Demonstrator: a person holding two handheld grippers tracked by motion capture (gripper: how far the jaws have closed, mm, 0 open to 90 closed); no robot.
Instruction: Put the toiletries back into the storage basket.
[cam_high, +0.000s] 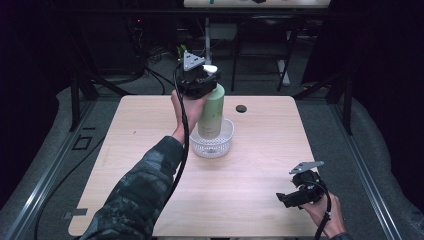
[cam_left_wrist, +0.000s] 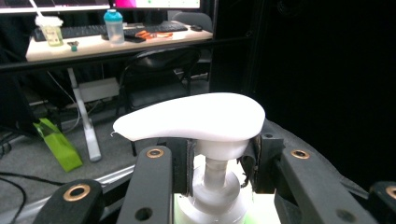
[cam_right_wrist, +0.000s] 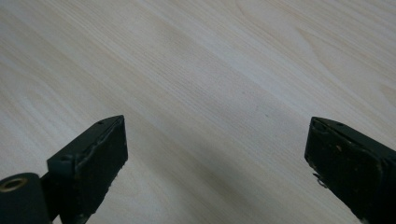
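Table (cam_high: 150, 165): pale wood top, seen from above; the person's sleeve enters from the bottom edge.
Bottle (cam_high: 212, 110): pale green, upright, its base inside the basket near the table's middle, toward the far side.
Basket (cam_high: 222, 145): white mesh bowl, standing on the table around the bottle's base.
Left gripper (cam_high: 200, 80): held at the bottle's top; in the left gripper view (cam_left_wrist: 219, 158) its jaws pinch the neck just under the pump head.
Right gripper (cam_high: 290, 197): held low over the table's near right corner, well apart from the basket; in the right gripper view (cam_right_wrist: 215, 154) its jaws stand spread over bare wood.
Pump (cam_left_wrist: 191, 116): white head, spout pointing left in the left gripper view.
Disc (cam_high: 241, 108): small, dark, on the table beyond the basket.
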